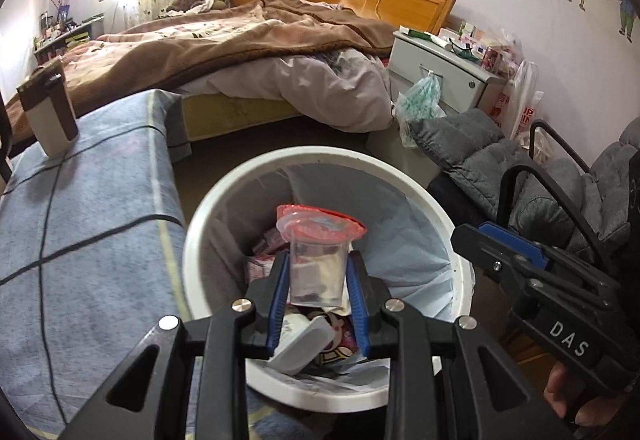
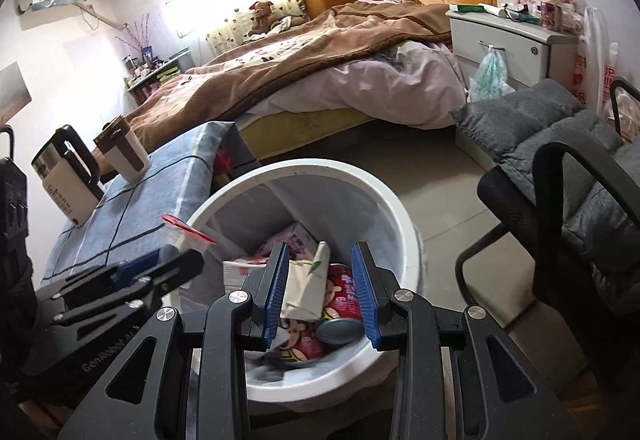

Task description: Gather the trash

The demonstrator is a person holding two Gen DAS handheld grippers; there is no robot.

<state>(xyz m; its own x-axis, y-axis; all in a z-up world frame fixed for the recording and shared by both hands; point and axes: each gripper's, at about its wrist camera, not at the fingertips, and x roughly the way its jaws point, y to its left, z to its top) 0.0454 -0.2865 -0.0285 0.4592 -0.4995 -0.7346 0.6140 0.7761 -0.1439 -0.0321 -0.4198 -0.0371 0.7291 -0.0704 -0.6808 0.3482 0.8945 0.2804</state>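
A white trash bin (image 1: 320, 156) with a pale liner stands on the floor, holding packets, a white box and a red cartoon-print can (image 2: 344, 296). My left gripper (image 1: 319, 256) is shut on a clear plastic cup (image 1: 316, 264) with a peeled red lid, held over the bin's mouth. The same cup (image 2: 180, 232) shows at the left of the right wrist view. My right gripper (image 2: 320, 246) hangs over the bin (image 2: 360, 180) with its jaws partly apart. A beige paper carton (image 2: 304, 288) shows between them near the left pad. A gap separates it from the right pad.
A low table with a blue checked cloth (image 1: 100, 220) stands left of the bin, bearing a brown-and-white mug (image 1: 52, 112) and a kettle (image 2: 68, 180). A black chair with grey cushions (image 2: 560, 160) stands to the right. Beyond are a bed (image 1: 248, 52) and a grey nightstand (image 1: 436, 68).
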